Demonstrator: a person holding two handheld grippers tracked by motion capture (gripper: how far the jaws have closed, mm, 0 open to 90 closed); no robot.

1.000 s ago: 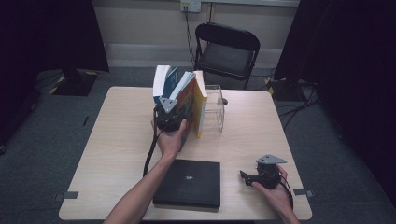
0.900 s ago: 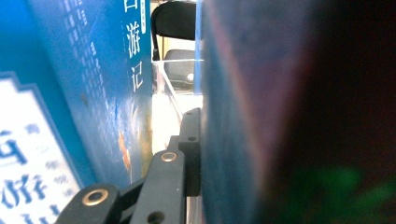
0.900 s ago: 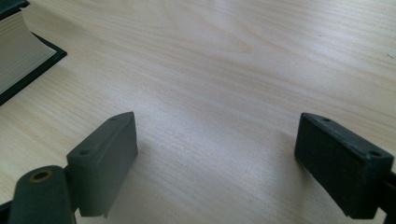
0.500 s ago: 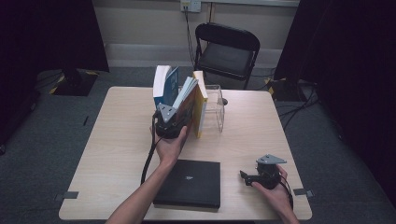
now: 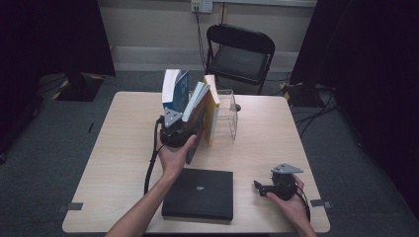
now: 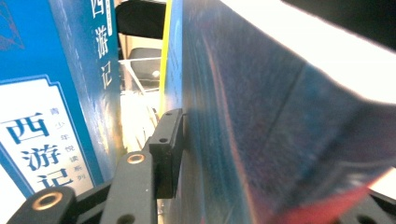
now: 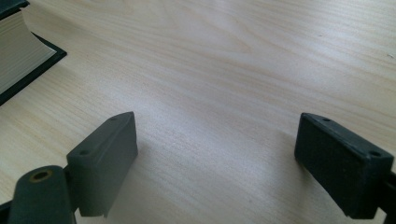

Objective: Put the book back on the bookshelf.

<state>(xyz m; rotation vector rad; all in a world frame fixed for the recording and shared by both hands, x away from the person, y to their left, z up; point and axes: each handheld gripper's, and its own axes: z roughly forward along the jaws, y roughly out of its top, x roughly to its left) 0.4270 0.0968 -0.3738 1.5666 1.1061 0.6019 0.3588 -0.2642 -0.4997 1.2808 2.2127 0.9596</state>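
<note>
Beside the clear holder (image 5: 227, 116), the left gripper (image 5: 174, 132) clamps a leaning book (image 5: 196, 106), its spine tilting toward the yellow book (image 5: 213, 111); the right gripper (image 5: 262, 187) rests open, well apart.

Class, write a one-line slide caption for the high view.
Left gripper clamps a tilted book in the row by the clear stand; right gripper rests open on the table.
</note>
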